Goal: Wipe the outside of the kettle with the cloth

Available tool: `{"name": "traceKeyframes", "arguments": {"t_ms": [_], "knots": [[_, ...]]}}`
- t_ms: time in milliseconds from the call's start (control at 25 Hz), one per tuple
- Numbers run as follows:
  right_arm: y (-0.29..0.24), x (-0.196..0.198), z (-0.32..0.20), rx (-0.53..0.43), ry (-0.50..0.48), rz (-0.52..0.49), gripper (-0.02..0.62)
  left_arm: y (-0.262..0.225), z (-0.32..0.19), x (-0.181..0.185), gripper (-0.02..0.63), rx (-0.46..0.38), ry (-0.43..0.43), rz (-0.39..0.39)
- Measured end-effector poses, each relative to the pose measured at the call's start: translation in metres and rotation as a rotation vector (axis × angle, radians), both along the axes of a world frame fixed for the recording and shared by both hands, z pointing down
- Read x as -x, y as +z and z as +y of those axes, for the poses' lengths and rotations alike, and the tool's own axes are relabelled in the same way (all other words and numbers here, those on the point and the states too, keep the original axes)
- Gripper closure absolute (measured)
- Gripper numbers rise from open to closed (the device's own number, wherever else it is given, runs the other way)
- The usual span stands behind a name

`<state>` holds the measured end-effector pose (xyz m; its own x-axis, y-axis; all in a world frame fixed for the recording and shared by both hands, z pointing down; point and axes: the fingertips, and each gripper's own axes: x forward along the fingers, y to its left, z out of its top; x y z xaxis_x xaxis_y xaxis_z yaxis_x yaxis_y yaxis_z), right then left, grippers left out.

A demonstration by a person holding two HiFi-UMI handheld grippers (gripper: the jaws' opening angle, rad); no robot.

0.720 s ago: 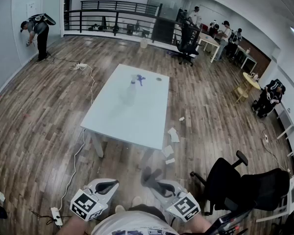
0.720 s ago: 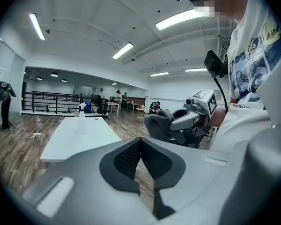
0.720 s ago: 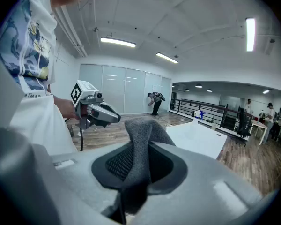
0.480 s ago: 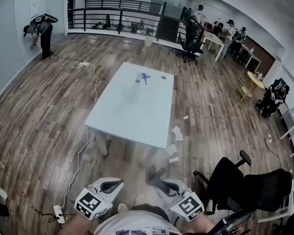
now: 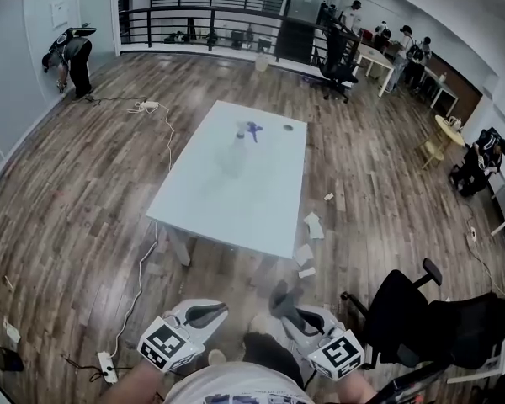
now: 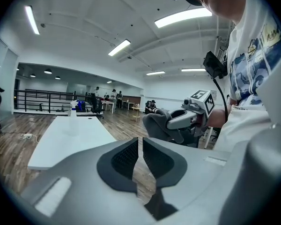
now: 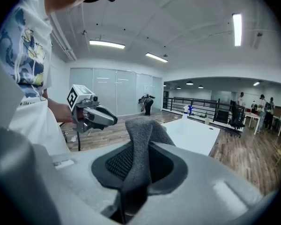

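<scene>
As its jaws pinch the cloth (image 7: 143,130), the right gripper (image 7: 141,165) hovers.

The person holds both tools low and close to the waist, side by side, forearms (image 5: 128,387) bent in at the elbows. The left hand-held gripper (image 5: 212,311) points forward and a little downward; its jaws stand together with only a thin slit between the pads and nothing in it. The right hand-held gripper (image 5: 290,308) tips down slightly more, and its jaws are clamped on a grey cloth (image 7: 143,139) that sticks up past the tips.
</scene>
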<state>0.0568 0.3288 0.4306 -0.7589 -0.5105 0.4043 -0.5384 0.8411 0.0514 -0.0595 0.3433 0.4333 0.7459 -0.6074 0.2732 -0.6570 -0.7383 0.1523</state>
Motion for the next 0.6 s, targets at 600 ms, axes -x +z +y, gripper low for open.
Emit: {"name": "traceKeyframes", "arguments": {"t_ms": [600], "knots": [[-0.011, -0.028, -0.217, -0.026, -0.086, -0.046, 0.520, -0.019, -0.233, -0.005, 0.524, -0.024, -0.130, -0.044]]}}
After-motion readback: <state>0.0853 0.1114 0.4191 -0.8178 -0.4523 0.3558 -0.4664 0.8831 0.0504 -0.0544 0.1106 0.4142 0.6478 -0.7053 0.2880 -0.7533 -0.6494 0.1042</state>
